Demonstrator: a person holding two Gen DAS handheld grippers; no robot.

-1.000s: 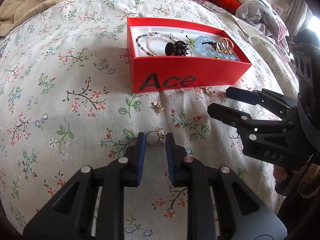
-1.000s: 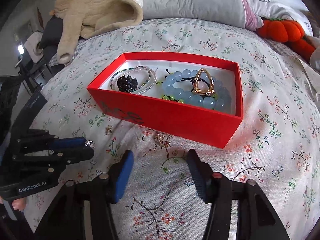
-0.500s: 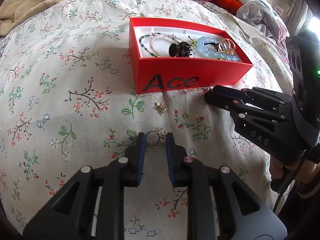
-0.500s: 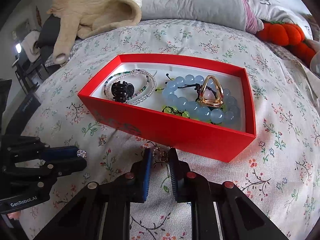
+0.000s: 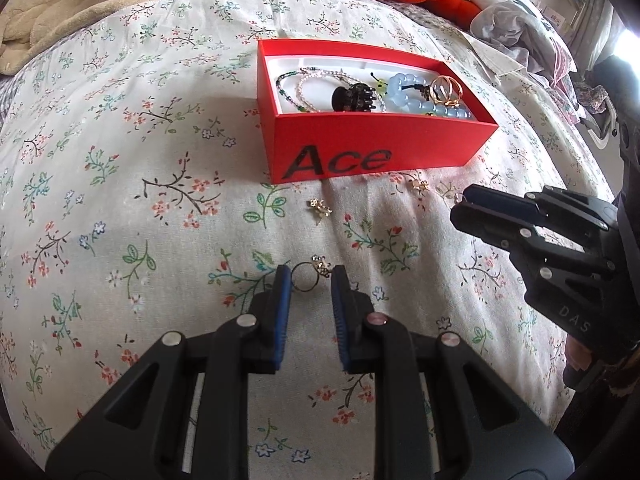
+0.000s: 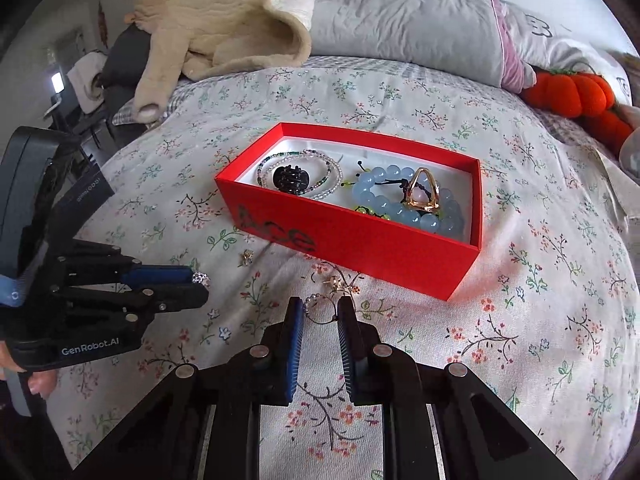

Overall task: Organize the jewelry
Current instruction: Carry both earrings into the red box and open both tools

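**Sorting partway done, two pieces in the tongs**

Already lying in the red box [image 5: 380, 148]: beaded strands [image 5: 308, 88], a black claw clip [image 5: 354, 98], a blue bead bracelet [image 5: 416, 98] and a gold ring [image 5: 446, 90]. Waiting loose on the bed [image 5: 120, 200], just in front of the box: a gold stud [image 5: 320, 207] and a second stud [image 5: 418, 185]. Clenching a flower ring [image 5: 303, 279] in the left tongs [image 5: 307, 280], low over the bed. Having just been closing the right tongs [image 6: 320, 308], now gripping a thin pearl hoop [image 6: 310, 301] near the box's front wall. Probably remaining: dropping both pieces in, then gathering the studs.
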